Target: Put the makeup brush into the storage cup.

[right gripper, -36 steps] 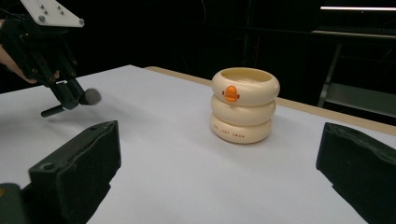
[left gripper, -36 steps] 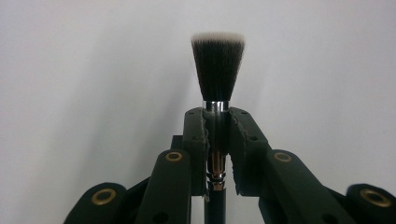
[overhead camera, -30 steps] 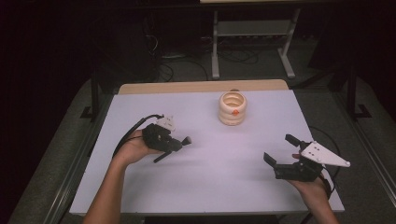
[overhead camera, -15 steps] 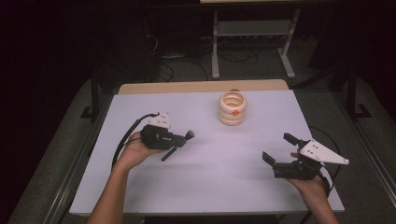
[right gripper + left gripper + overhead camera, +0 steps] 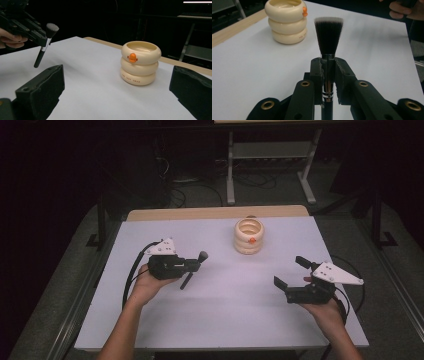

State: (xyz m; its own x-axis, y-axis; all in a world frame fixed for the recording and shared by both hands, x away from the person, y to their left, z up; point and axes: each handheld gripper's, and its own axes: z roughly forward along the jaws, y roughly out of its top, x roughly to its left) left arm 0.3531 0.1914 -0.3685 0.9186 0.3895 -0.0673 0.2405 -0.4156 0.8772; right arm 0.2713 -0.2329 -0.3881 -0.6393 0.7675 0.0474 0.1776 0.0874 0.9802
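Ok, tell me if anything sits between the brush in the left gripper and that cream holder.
Nothing visible does. The left gripper holds the makeup brush above bare white table, and the cream ringed holder stands apart beyond it. The right gripper is off to the side, open.

Brush (image 5: 192,268) left of holder (image 5: 249,236), on table (image 5: 225,320)

High view overhead, facing forward-down on tabletop (image 5: 215,310). Left gripper view close, low, along own jaws. Right gripper view low, facing across. All three share cream holder (image 5: 248,236).
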